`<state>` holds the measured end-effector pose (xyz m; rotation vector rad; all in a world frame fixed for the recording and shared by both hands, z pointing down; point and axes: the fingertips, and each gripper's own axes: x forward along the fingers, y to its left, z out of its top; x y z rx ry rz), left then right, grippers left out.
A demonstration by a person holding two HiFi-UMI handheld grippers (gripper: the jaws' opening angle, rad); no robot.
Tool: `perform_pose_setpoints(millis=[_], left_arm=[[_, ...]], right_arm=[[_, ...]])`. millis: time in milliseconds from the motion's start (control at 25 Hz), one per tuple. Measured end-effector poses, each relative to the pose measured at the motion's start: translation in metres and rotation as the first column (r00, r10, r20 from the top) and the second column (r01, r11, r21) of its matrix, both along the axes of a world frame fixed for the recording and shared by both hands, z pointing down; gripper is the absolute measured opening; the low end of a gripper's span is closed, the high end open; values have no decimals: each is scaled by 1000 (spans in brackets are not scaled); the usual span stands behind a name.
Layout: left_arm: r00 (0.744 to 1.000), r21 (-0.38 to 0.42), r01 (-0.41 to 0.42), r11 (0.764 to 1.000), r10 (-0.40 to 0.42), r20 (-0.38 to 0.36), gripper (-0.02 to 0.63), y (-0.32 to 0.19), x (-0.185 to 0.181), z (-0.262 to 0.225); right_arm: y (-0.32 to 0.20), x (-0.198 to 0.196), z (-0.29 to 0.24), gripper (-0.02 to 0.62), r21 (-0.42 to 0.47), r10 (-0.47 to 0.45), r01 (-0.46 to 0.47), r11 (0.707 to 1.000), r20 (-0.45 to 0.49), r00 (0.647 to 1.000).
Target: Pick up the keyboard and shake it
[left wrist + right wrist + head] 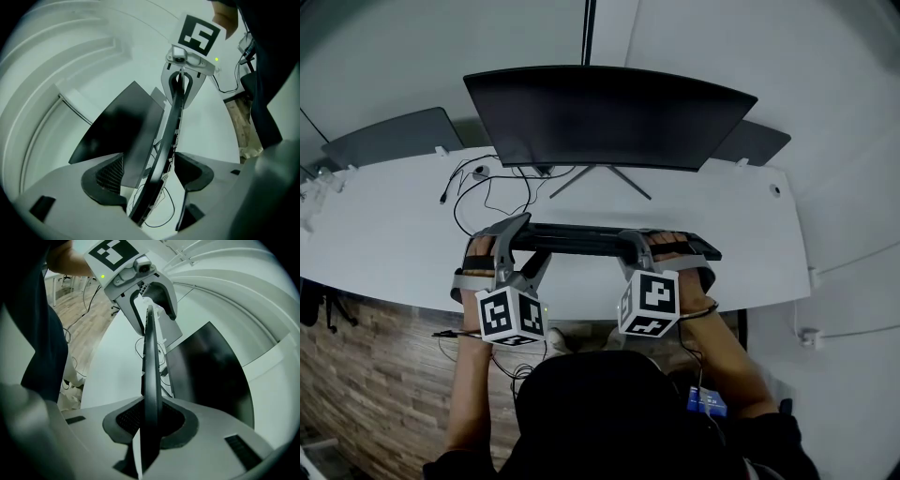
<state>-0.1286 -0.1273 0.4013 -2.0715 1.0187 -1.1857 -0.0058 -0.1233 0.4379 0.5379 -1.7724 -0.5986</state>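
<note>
Your right tool (pixel 636 251), angled down, pinches the slim black keyboard (pixel 581 240) at 3 o'clock; your left tool (pixel 525 248) straddles it, spread.

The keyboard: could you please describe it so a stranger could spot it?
Find the big dark monitor on the white desk. In front of its stand is the keyboard, a long thin black slab, unlike the loose cables beside it.

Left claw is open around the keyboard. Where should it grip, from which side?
Probably the left end of the keyboard, coming in from that end with the left claw pinching across its thickness: it is long and thin, and the right claw clamps the opposite end.
</note>
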Motion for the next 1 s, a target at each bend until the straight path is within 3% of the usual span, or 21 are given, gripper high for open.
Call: perform_pose_setpoints(millis=[400, 520, 720, 1000], left_arm=[[969, -6, 46, 999, -46, -241, 336, -2, -12, -21], [931, -6, 73, 997, -70, -358, 336, -3, -13, -34], [834, -4, 95, 996, -81, -546, 336, -4, -21, -58], [809, -29, 81, 996, -83, -582, 336, -3, -14, -51]], right_arm=[[-7, 13, 2, 86, -117, 148, -131, 984, 143, 979], [-10, 14, 4, 85, -153, 188, -162, 975, 181, 965], [-14, 13, -1, 86, -217, 247, -189, 958, 281, 927], [-15, 3, -12, 86, -270, 264, -167, 948, 377, 888]])
